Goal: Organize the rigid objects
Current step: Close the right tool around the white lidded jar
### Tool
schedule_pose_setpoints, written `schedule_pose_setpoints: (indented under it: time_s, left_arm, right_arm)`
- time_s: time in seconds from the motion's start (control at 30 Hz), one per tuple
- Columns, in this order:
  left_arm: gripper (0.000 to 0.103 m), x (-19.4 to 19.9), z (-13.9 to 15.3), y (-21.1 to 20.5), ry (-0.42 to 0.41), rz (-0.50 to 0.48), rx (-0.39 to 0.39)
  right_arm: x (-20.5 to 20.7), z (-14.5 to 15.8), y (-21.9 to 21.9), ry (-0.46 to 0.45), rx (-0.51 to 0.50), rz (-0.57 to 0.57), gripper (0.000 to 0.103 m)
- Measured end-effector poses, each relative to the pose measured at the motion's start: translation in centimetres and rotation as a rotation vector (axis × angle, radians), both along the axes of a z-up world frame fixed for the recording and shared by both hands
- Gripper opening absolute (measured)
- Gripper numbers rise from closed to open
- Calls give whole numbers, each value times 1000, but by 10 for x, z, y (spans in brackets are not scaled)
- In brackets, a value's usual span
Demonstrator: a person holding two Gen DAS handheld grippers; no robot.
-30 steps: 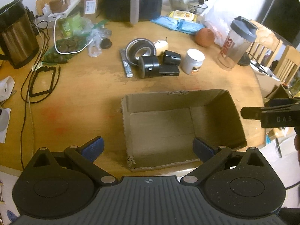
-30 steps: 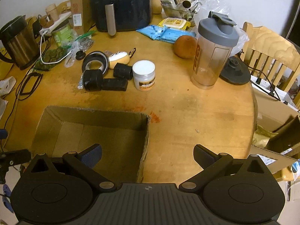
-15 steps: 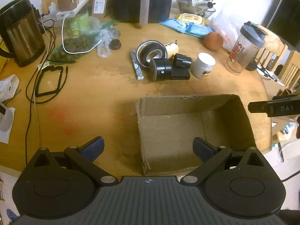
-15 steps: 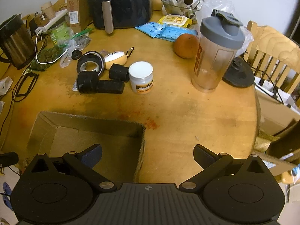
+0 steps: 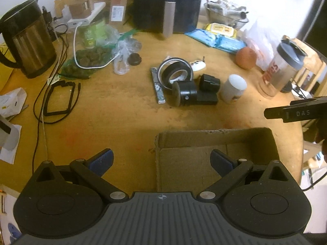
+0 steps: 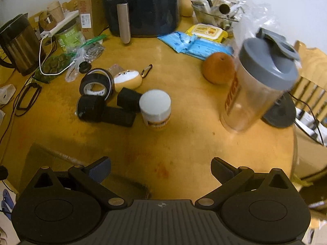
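Both claws spread wide, holding nothing: left gripper [image 5: 161, 160] over cardboard box [image 5: 214, 140] near edge, right gripper [image 6: 160, 167] nearside of white-lidded jar [image 6: 156, 107].

Kettle [image 5: 26, 38] far left; air fryer [image 5: 167, 4] behind; orange [image 6: 218, 67], probably.

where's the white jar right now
The white jar stands upright on the wooden table, left of centre in the right wrist view, touching the small black cylinder on its left, with the shaker bottle farther right.
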State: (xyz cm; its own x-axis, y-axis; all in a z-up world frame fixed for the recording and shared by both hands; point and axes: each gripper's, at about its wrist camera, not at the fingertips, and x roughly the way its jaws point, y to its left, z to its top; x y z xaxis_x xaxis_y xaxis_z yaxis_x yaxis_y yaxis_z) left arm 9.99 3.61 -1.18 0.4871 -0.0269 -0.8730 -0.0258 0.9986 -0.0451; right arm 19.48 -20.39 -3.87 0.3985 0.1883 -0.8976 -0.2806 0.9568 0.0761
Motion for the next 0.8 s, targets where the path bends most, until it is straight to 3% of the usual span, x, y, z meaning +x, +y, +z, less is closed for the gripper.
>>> schedule_pose_setpoints:
  time_s: [0.37,0.63,0.8]
  left_arm:
    - [103,18,-2,-5,23,90,0]
    - [103,28,3,-7,17,131,-48]
    - [103,28,7,-8,7,151,-65]
  right_arm:
    - [51,-19,16,-112,49,113,103]
    - [72,-40,25,-154,65,159,102]
    - [78,-54,33,-159,48,181,93]
